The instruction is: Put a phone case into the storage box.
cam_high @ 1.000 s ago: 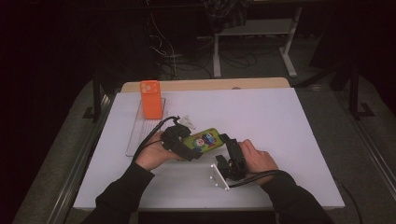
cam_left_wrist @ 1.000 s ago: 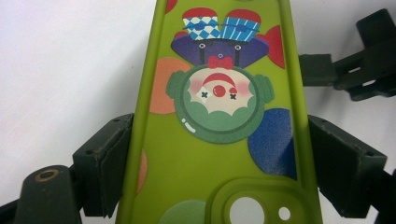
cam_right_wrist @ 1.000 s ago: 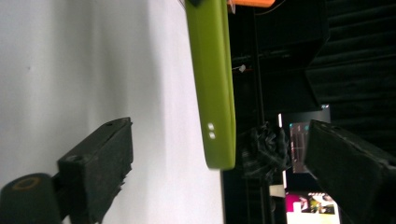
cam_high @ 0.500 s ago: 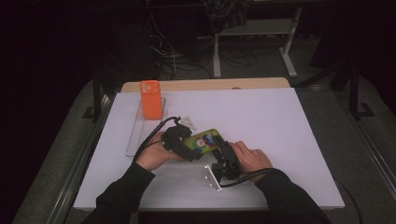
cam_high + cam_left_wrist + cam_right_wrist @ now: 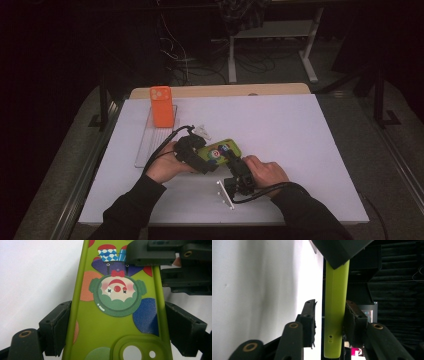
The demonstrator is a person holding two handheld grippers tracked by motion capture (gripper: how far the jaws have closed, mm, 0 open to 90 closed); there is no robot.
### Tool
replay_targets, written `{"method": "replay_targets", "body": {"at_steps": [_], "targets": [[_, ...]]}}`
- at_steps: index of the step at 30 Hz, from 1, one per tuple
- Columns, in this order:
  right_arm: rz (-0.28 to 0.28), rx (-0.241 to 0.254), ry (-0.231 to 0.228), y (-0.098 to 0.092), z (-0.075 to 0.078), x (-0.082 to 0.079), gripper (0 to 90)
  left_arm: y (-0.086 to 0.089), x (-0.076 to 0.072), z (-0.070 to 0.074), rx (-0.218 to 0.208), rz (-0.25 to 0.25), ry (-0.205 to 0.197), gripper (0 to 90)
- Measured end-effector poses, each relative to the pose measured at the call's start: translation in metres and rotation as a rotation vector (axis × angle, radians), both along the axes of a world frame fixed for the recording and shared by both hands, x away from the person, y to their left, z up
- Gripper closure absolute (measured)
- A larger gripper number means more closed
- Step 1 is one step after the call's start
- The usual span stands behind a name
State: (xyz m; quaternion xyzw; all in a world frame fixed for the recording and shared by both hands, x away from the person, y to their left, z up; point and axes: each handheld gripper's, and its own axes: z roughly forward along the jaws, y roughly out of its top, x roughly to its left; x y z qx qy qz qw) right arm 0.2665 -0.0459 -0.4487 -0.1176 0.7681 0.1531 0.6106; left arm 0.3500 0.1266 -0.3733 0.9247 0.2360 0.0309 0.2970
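Observation:
A green phone case (image 5: 220, 149) with a clown picture hangs just above the white table. My left gripper (image 5: 202, 156) is shut on it. In the left gripper view both pads (image 5: 56, 326) press on the long sides of the case (image 5: 117, 340). My right gripper (image 5: 231, 161) comes in from the near side. Its jaws have just been closing around the case's thin edge (image 5: 335, 302). One pad (image 5: 352, 320) touches the case and a small gap remains at the other. The right gripper (image 5: 160, 257) also shows at the case's far end in the left gripper view.
An orange phone case (image 5: 162, 106) stands upright at the far end of a clear tray (image 5: 148, 147) on the left of the white tabletop (image 5: 310, 145). Dark floor, cables and a stand's legs lie beyond the table.
The right gripper has edged in to the green case's end and its jaws have drawn in around the edge. The left gripper and the case have stayed in place.

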Motion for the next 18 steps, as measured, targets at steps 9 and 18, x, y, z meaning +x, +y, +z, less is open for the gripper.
{"method": "replay_targets", "body": {"at_steps": [9,18], "targets": [[0.001,-0.014,-0.003,0.0002,0.0007,-0.0013,74.6,-0.0010,-0.0001,-0.0015,0.010,-0.003,-0.001,15.0],[-0.002,-0.028,-0.032,0.0007,0.0011,-0.0029,75.5,-0.0002,-0.0017,-0.0013,-0.014,0.003,-0.014,13.8]]}}
